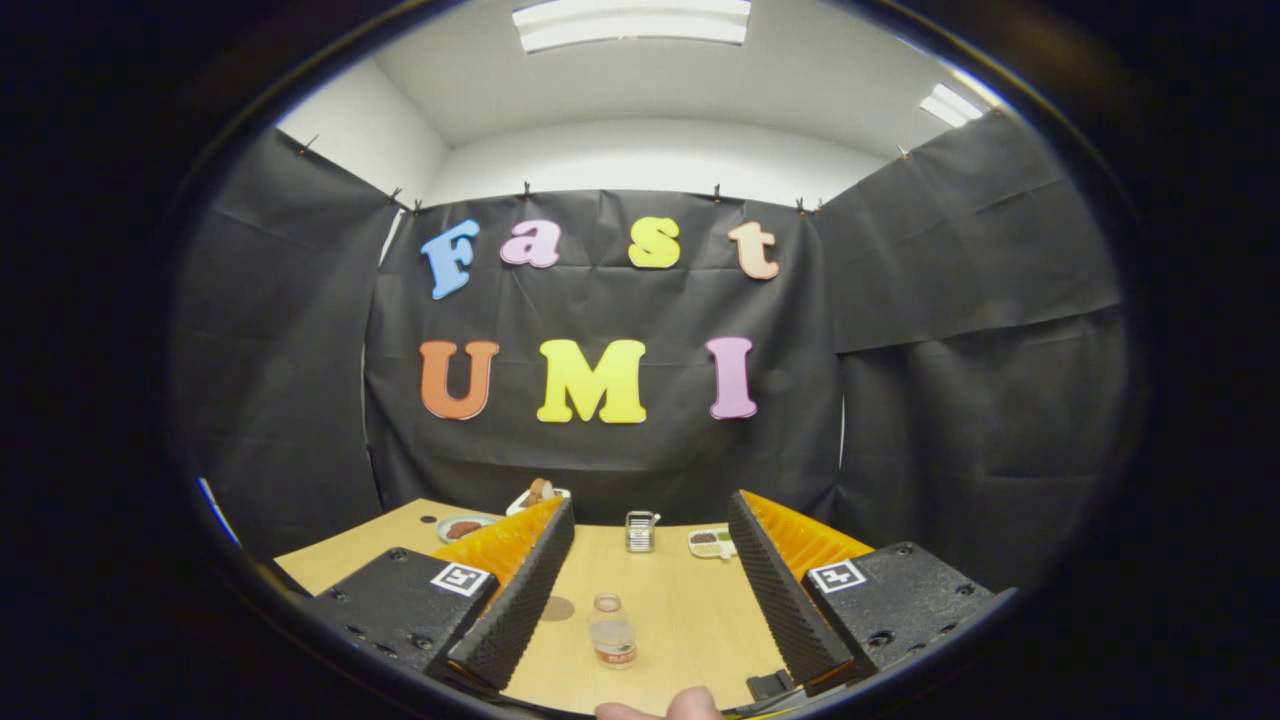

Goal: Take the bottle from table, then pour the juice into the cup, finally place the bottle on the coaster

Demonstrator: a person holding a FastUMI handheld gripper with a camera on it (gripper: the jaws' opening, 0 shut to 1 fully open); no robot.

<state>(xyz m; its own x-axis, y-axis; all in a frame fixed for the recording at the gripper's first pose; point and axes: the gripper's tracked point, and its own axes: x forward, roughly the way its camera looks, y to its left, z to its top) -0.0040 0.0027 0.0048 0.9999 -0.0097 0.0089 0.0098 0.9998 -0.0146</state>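
A small clear bottle [612, 633] with an open neck and a reddish label stands upright on the wooden table [690, 600], between my two fingers and a little ahead of them. My gripper [650, 590] is open wide and touches nothing. A round brownish coaster [557, 608] lies flat on the table just left of the bottle, close to my left finger [520, 590]. Farther back, near the table's far edge, stands a clear ribbed cup [640, 531].
At the table's far side sit a small plate with brown food [463, 527], a white tray with food [537, 494] and a small divided dish [710, 541]. Black cloth walls close the booth behind the table. A person's fingertip [690, 704] shows below the gripper.
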